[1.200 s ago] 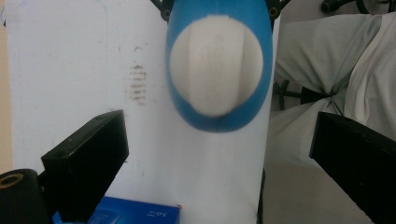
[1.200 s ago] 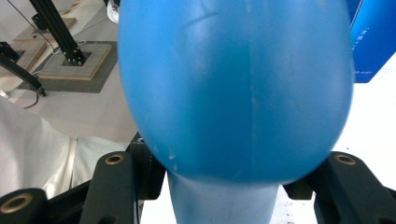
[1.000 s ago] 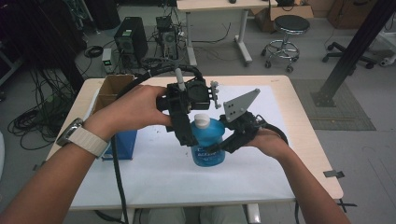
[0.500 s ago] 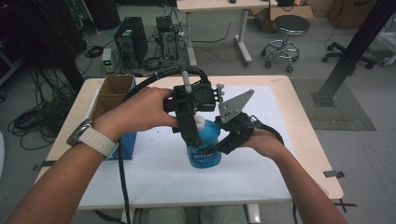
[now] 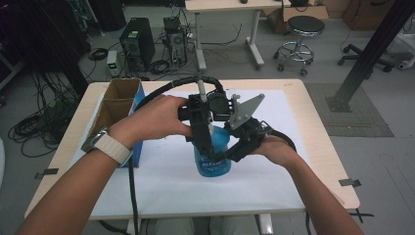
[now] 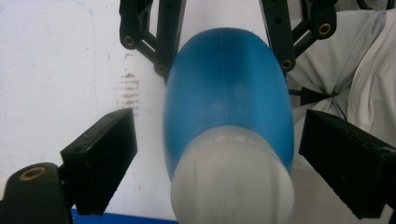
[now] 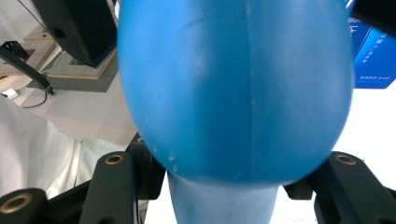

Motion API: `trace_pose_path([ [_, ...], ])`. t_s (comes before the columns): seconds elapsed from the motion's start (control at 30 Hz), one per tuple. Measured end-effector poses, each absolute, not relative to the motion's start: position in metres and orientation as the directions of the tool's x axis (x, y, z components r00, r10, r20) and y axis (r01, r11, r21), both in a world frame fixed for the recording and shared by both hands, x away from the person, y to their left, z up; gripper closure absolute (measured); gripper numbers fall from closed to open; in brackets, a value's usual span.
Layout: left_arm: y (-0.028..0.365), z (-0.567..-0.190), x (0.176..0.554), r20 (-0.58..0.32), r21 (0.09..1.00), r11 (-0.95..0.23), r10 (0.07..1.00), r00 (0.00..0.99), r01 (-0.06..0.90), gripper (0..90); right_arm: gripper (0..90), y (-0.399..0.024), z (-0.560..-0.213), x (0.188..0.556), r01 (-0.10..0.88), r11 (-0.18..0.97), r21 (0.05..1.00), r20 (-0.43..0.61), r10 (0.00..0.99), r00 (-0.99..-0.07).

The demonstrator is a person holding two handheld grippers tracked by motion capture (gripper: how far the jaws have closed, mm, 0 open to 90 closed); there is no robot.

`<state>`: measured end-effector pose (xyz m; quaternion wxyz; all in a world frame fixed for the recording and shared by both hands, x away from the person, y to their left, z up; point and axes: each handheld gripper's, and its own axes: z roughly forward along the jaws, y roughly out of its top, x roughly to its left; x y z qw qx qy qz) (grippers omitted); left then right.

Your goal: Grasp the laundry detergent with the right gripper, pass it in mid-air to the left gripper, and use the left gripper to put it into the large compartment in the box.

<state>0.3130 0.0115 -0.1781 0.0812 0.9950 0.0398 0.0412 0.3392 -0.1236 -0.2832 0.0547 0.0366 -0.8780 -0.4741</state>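
Note:
A blue bottle (image 5: 214,159) with a white cap (image 6: 233,184) stands on the white sheet (image 5: 293,161) at the table's middle. My right gripper (image 5: 230,152) comes in from the right and is shut on the bottle's body (image 7: 233,84), its jaws flanking the sides. From above, my left gripper (image 5: 204,139) points down over the bottle's top. In the left gripper view its pads (image 6: 100,158) stand on either side of the cap with a gap on both sides. These jaws have just been closing, with the cap between them.
An open-topped blue cardboard box (image 5: 117,107) stands at the table's left side. The table's far edge (image 5: 293,83) lies behind the bottle. Beyond it are a computer tower (image 5: 137,44), cables and a stool (image 5: 298,29) on the floor.
My left gripper has shifted slightly right and down over the bottle's top, so the white cap is now hidden under it in the high view. The right gripper has kept its hold.

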Motion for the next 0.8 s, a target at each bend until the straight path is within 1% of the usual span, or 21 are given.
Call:
trace_pose_path([
  [0.2, 0.0113, -0.1798, 0.3136, 0.074, 0.161, -0.985, 0.080, 0.994, 0.067, 18.3, 44.4, -0.1246, -0.2831, 0.3399, -0.008, 0.548, 0.837, 0.064, -0.113, -0.992],
  [0.6, 0.0118, -0.1805, 0.3143, 0.072, 0.154, -0.985, 0.085, 0.994, 0.073, 23.3, 44.4, -0.1239, -0.2841, 0.3407, -0.007, 0.546, 0.838, 0.067, -0.114, -0.991],
  [0.77, 0.0114, -0.1813, 0.3143, 0.071, 0.147, -0.987, 0.081, 0.994, 0.070, 27.6, 44.4, -0.1239, -0.2841, 0.3409, -0.007, 0.544, 0.839, 0.065, -0.114, -0.991],
  [0.8, 0.0113, -0.1812, 0.3143, 0.070, 0.147, -0.987, 0.082, 0.994, 0.071, 29.8, 44.4, -0.1239, -0.2841, 0.3408, -0.008, 0.545, 0.838, 0.065, -0.113, -0.991],
])
